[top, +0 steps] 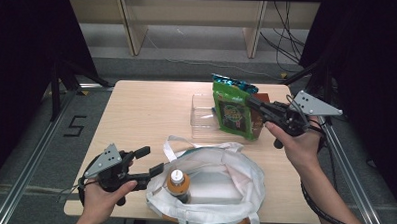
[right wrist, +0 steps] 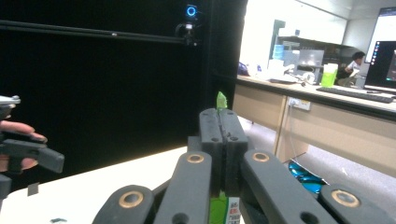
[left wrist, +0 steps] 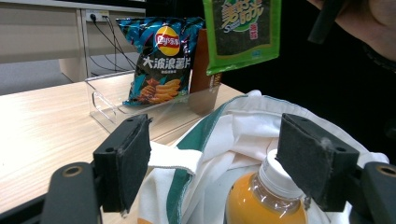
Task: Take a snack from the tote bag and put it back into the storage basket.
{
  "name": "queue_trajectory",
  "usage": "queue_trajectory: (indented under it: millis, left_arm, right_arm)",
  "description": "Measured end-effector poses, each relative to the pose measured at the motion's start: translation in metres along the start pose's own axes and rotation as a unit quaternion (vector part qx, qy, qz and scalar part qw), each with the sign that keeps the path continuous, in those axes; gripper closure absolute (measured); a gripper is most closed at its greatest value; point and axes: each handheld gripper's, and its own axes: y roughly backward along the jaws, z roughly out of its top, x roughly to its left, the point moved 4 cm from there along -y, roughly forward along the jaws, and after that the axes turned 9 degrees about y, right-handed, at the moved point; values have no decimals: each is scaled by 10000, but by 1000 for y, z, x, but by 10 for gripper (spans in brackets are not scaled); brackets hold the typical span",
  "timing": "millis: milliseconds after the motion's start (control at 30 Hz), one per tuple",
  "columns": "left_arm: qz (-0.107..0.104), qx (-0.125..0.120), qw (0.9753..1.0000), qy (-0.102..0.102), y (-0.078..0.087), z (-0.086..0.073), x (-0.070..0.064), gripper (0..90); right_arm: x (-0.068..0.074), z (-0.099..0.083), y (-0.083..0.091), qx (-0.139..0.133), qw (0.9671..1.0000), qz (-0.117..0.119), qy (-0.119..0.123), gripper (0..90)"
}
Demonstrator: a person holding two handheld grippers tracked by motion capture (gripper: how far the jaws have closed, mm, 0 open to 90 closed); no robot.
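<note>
Dark-curtained bay, pale wooden worktop (top: pixel 146 110). Risk: the green snack packet (top: pixel 234 113), pinched only at its top edge, could slip or swing against the clear tray (top: pixel 201 117) before reaching the white tote bag (top: pixel 224 173). Right claw (top: pixel 254 105) is clamped on the packet, centre right. Left claw (top: pixel 152 163) gapes wide at the bag's rim, holding nothing, near the orange bottle (top: pixel 178 184).

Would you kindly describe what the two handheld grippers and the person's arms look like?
Both the left gripper and the right gripper are matte black linkages with brass-coloured pivot pins, flat dark padded jaws and pistol-style handles. Each carries a grey three-cornered plate on top and trails a black cable. The forearms are bare, with no sleeves showing.
</note>
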Motion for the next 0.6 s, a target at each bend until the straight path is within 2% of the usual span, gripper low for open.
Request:
queue_trajectory:
  millis: [33,67,100,167,200,267,333,367,433,500,533,567,600]
  left_arm:
    - [4,-5,10000,1,0,0,0,252]
    - [4,-5,10000,1,0,0,0,252]
    - [4,-4,10000,2,0,0,0,252]
    - [1,-1,10000,3,0,-1,0,252]
    - [-7,-7,10000,-2,0,0,0,253]
    - [-38,-25,10000,-15,-2,0,0,252]
    - [-6,12,10000,-2,-2,-1,0,253]
    - [-8,16,10000,10,-2,-1,-1,253]
    - [-9,19,10000,-8,-1,-1,-1,252]
    - [-3,16,10000,-30,-1,-1,0,253]
    - [-65,-40,10000,-27,-2,0,0,253]
    - [-6,-8,10000,5,0,0,0,253]
    - [0,-11,10000,17,0,0,0,254]
  right_arm:
    - [0,-1,-2,-44,9999,-45,-89,900]
    - [-3,-2,-4,2,9999,-109,-3,900]
    - [-3,-4,-5,47,9999,-97,-115,900]
    - [-6,-6,-8,29,9998,-150,-89,900]
    - [-7,-8,-8,86,9996,-183,-180,900]
    - [-11,-11,-9,68,9996,-262,-81,900]
    - [-14,-16,-10,138,9992,-223,-308,900]
    - [-17,-17,-11,126,9995,-218,-192,900]
    - [-18,-21,-14,133,9989,-275,-360,900]
    - [-21,-23,-15,201,9989,-291,-295,900]
    - [-21,-23,-16,180,9987,-326,-336,900]
    - [-22,-24,-17,171,9988,-333,-307,900]
    - [-25,-24,-18,150,9988,-443,-150,900]
